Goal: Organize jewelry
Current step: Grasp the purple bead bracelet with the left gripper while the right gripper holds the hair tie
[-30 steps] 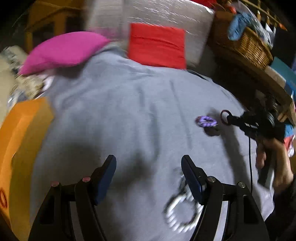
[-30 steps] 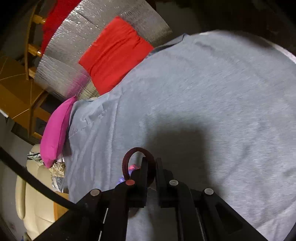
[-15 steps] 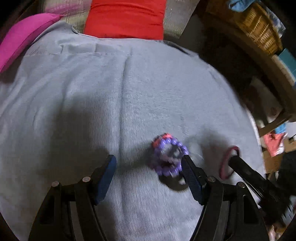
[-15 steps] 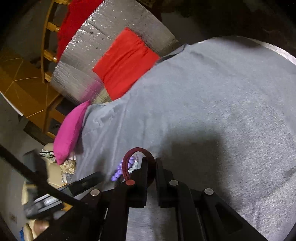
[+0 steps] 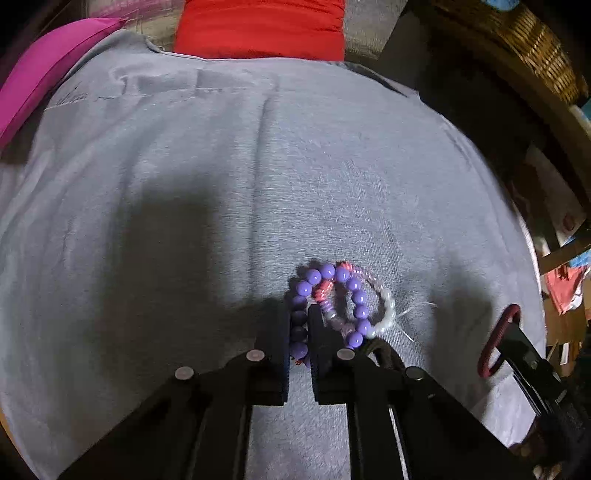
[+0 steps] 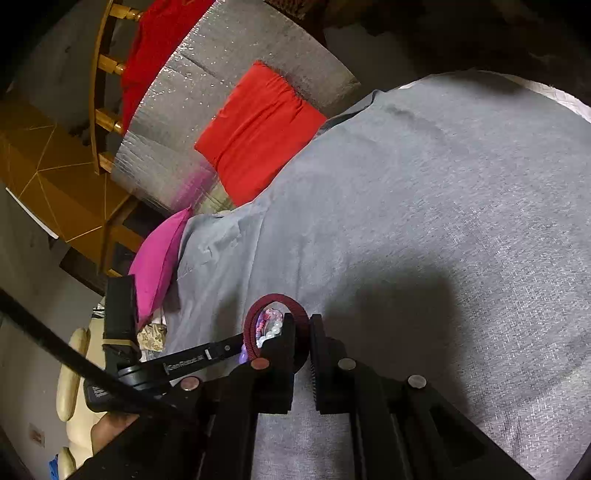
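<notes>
The purple bracelet (image 5: 325, 306) lies on the grey cloth (image 5: 207, 192), low and just right of middle in the left wrist view, tangled with a pale bead bracelet (image 5: 382, 306) and a small red-pink strand (image 5: 323, 290). The left gripper (image 5: 298, 317) is closed to a narrow gap on the 9 o'clock side of the purple loop, with several beads pinched between its fingers (image 5: 275, 332). The pale bracelet curves off toward 3 o'clock of the purple one, touching it.

A dark red ring (image 5: 496, 343) sits toward 3 o'clock from the bracelets, near but apart, held up off the cloth by the right gripper (image 5: 517, 345). In the right wrist view the ring (image 6: 255, 325) stands upright, clamped at its lower right arc between the nearly closed fingers (image 6: 284, 350) of the right gripper (image 6: 301, 332). Through the ring's hole the beads (image 6: 271, 323) show, blurred.

At 12 o'clock of the cloth lies a red cushion (image 5: 258, 27), and at 10 o'clock a pink cushion (image 5: 40, 74). A wicker basket (image 5: 535, 51) stands at 1 o'clock. In the right wrist view a silver sheet (image 6: 184, 122) leans behind the red cushion (image 6: 255, 136).
</notes>
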